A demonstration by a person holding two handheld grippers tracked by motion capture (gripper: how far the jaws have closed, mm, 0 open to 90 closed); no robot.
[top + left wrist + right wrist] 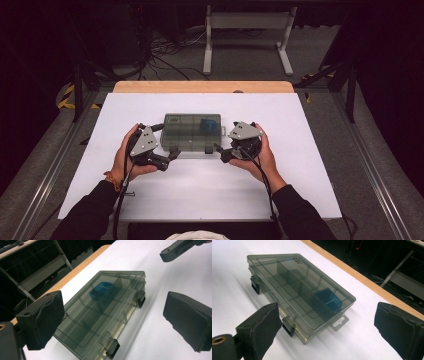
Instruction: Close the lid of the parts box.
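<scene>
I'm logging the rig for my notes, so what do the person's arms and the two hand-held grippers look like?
Both arms wear dark long sleeves; an orange band circles the left wrist. Each hand-held gripper, left and right, is black with a grey three-cornered plate on top and a black cable trailing back. The jaws carry thick black foam-like pads.

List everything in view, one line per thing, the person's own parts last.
Compartment box: one, smoky clear plastic, lid closed, middle of the board.
Latches: two, black, on the box's near edge.
Blue item: one, inside a compartment at the box's right end.
White board: one, covering the table.
Wooden table edge: one, light wood, beyond the board.
Grey stand: one, on the floor behind the table.
Left claw: one, black, open, at the box's near-left corner.
Right claw: one, black, open, at the box's near-right corner.
</scene>
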